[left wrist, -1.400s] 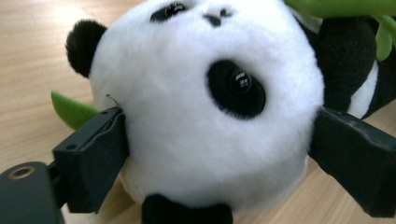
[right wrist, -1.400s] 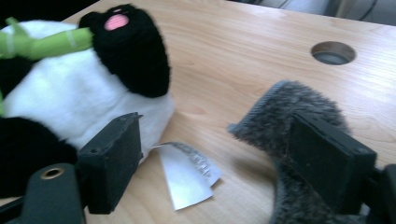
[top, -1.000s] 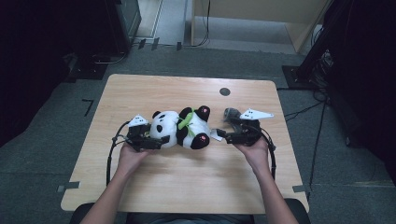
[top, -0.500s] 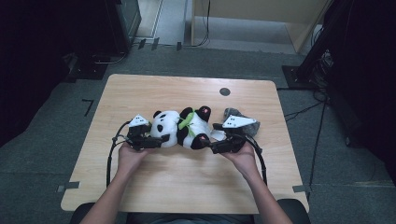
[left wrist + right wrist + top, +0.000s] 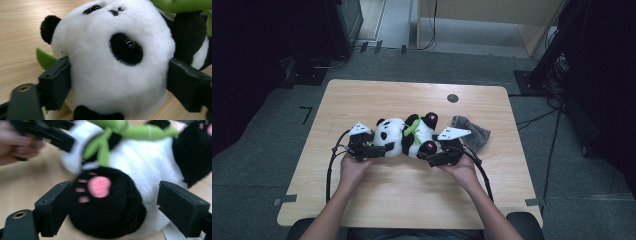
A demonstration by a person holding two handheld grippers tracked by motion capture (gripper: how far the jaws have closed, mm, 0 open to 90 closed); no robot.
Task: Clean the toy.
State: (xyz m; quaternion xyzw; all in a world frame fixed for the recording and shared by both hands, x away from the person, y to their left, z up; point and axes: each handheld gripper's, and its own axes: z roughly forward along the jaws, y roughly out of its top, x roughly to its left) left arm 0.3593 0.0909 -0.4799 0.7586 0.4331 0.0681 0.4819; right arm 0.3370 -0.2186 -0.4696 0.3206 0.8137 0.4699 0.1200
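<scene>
A black-and-white panda plush (image 5: 404,136) lies on its back in the middle of the wooden table (image 5: 412,200), head to the left, with a green leaf (image 5: 413,129) at its neck. My left gripper (image 5: 382,148) is shut on the panda's head (image 5: 112,62), a jaw pressed into the fur on each side. My right gripper (image 5: 433,156) is open at the panda's near black foot (image 5: 105,202). The foot, with its pink paw print, sits between the spread jaws. The left jaw touches it and the right jaw stands off the white belly (image 5: 140,162).
A crumpled grey cloth (image 5: 472,131) lies on the table just right of the panda, behind my right hand. A small black round hole (image 5: 452,98) sits near the table's far edge. Dark furniture and cables surround the table on the floor.
My right gripper has moved left and nearer, from beside the grey cloth to the panda's foot, leaving the cloth uncovered. The left gripper has stayed on the head.
</scene>
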